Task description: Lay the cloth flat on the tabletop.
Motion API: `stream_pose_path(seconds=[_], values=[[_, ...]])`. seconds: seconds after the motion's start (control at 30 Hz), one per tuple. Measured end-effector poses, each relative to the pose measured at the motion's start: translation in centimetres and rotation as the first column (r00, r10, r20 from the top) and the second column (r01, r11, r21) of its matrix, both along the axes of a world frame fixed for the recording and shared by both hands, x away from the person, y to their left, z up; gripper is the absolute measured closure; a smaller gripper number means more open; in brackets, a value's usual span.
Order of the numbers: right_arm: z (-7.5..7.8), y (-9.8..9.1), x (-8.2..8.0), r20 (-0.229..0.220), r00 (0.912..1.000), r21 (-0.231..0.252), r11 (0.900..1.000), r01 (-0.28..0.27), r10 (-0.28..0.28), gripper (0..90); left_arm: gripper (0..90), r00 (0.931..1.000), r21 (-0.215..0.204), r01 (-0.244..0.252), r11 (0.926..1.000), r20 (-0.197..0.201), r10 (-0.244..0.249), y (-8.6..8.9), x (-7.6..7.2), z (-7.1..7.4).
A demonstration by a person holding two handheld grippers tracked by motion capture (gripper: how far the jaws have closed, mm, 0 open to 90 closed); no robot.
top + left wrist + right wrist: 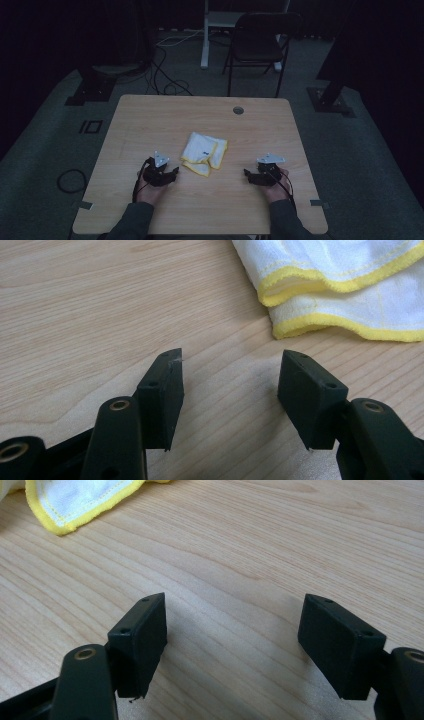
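Folded cloth between two idle tongs

A white cloth with yellow edging [204, 153] lies folded on the wooden surface [150, 120], between the left tongs [174, 171] and right tongs [246, 173], near both and touching neither. Each gripper view shows its jaws spread wide over bare wood with nothing between them; the high view adds both hands resting low at the near edge, tongs angled inward.

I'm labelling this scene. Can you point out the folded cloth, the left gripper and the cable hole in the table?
White yellow-edged folded cloth [203, 151]: high view, its white middle.
Left gripper [175, 171]: high view, between its fingertips.
Round grey cable hole [238, 110]: high view, its centre.
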State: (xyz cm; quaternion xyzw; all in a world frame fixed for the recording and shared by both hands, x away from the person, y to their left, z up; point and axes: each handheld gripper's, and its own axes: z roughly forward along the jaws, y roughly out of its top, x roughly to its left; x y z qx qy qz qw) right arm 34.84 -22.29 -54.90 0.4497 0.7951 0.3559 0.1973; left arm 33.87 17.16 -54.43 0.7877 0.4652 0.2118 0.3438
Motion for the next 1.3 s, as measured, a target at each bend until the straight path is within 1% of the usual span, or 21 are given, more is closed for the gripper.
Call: stream_pose_path(seconds=[0.17,0.33,0.37,0.43,0.5,0.6,0.67,0.73,0.8,0.87,1.0,1.1,1.2,1.3], values=[[0.0,0.0,0.0,0.000,1.0000,0.000,1.0000,0.000,0.000,27.9,44.7,1.0000,0.000,-0.004,1.0000,0.000,0.004,0.0,0.0,0.0],[0.0,0.0,-0.1,0.000,1.0000,0.003,1.0000,0.003,-0.003,29.7,45.5,1.0000,0.000,-0.004,1.0000,0.000,0.004,-0.1,-0.1,0.0],[0.0,0.0,-0.1,-0.001,1.0000,0.002,1.0000,0.003,-0.003,30.6,46.2,1.0000,0.000,0.002,1.0000,0.001,-0.002,0.0,-0.1,0.0],[0.1,0.0,-0.1,-0.003,1.0000,-0.001,1.0000,0.005,-0.005,35.2,48.6,1.0000,-0.002,0.006,1.0000,0.000,-0.006,-0.1,-0.2,0.0],[0.3,-0.1,-0.2,-0.005,0.9999,0.002,1.0000,0.009,-0.009,42.7,50.6,0.9999,-0.001,0.013,0.9999,-0.004,-0.013,-0.1,-0.3,0.1],[0.4,-0.3,-0.2,-0.017,0.9998,0.026,0.9996,0.010,-0.009,47.8,52.7,0.9999,-0.002,0.013,0.9999,-0.006,-0.013,-0.1,-0.3,0.1],[0.5,-0.2,-0.3,-0.015,0.9999,0.034,0.9994,0.006,-0.005,50.3,53.7,0.9999,-0.001,0.014,0.9999,-0.006,-0.014,-0.1,-0.4,0.1],[0.9,-0.1,-0.5,-0.011,0.9999,0.047,0.9989,-0.008,0.009,53.5,54.8,0.9999,-0.002,0.014,0.9999,-0.009,-0.014,-0.1,-0.4,0.2],[1.4,0.1,-0.7,0.009,0.9997,0.055,0.9982,-0.025,0.024,54.9,55.0,0.9998,-0.007,0.014,0.9999,-0.012,-0.014,0.0,-0.4,0.2],[1.7,0.4,-0.9,0.015,0.9989,0.059,0.9972,-0.045,0.044,55.0,55.2,0.9998,-0.010,0.014,0.9999,-0.015,-0.014,0.0,-0.5,0.2],[2.0,0.8,-1.1,0.021,0.9979,0.052,0.9967,-0.062,0.061,54.3,55.7,0.9997,-0.009,0.015,0.9998,-0.018,-0.016,0.0,-0.5,0.2],[2.4,0.9,-1.3,0.030,0.9970,0.065,0.9952,-0.073,0.071,54.8,55.9,0.9997,-0.012,0.014,0.9998,-0.018,-0.014,0.0,-0.6,0.2],[2.8,1.2,-1.4,0.042,0.9959,0.059,0.9948,-0.083,0.080,56.2,55.8,0.9997,-0.021,0.012,0.9997,-0.020,-0.012,0.0,-0.6,0.2],[3.0,1.5,-1.5,0.050,0.9940,0.045,0.9941,-0.099,0.097,57.7,55.2,0.9997,-0.018,0.012,0.9998,-0.020,-0.013,0.0,-0.6,0.2]])
